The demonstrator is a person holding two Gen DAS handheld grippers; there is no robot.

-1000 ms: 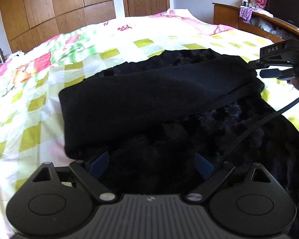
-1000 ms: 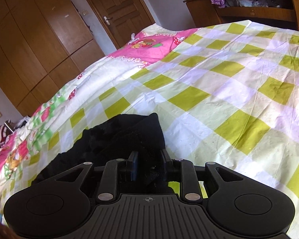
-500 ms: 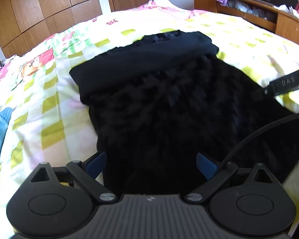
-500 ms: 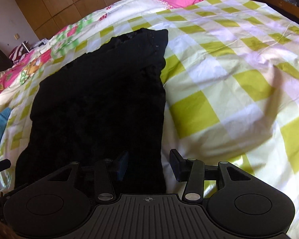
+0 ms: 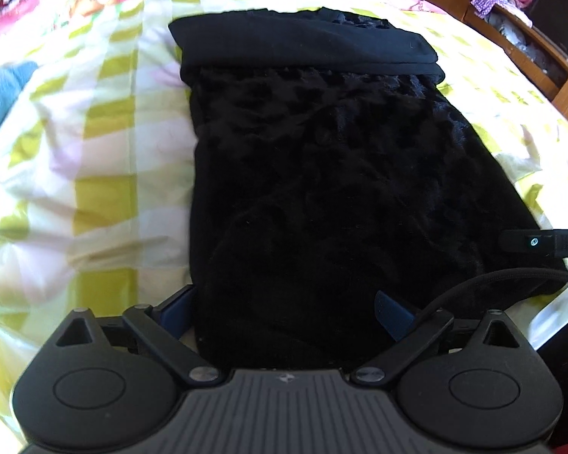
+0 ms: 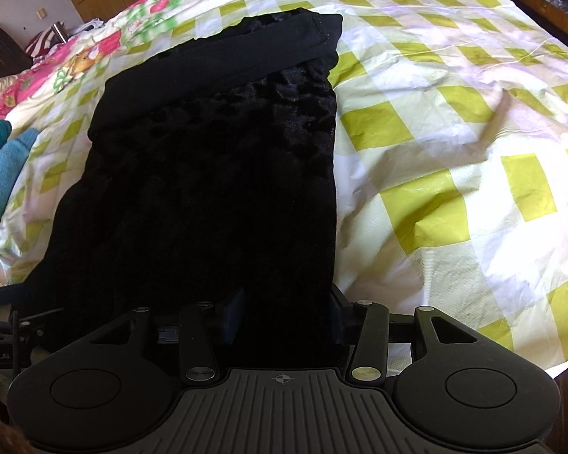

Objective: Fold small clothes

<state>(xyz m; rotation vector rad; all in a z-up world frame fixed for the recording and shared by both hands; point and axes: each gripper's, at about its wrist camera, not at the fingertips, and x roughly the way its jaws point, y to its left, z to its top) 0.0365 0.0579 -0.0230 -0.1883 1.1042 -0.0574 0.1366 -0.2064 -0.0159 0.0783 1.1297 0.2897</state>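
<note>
A black fleece-lined garment [image 5: 322, 174] lies flat on the checked bedspread [image 5: 106, 143], its far end folded over as a smooth black band [image 5: 303, 45]. My left gripper [image 5: 284, 310] is open, its blue-padded fingers [image 5: 178, 310] spread either side of the garment's near left corner. My right gripper [image 6: 284, 310] is open over the near right corner of the same garment [image 6: 216, 174]. The tip of the right gripper shows at the right edge of the left wrist view [image 5: 541, 243].
A blue cloth [image 6: 3, 174] lies on the bed left of the garment. A wooden headboard shelf [image 5: 518, 38] with clutter runs along the right. A black cable [image 5: 511, 280] crosses the left wrist view. Wooden wardrobes stand at the back.
Both grippers have drawn back from the far folded end to the garment's near edge. The right gripper let go of the cloth and opened. The far fold now lies on the garment.
</note>
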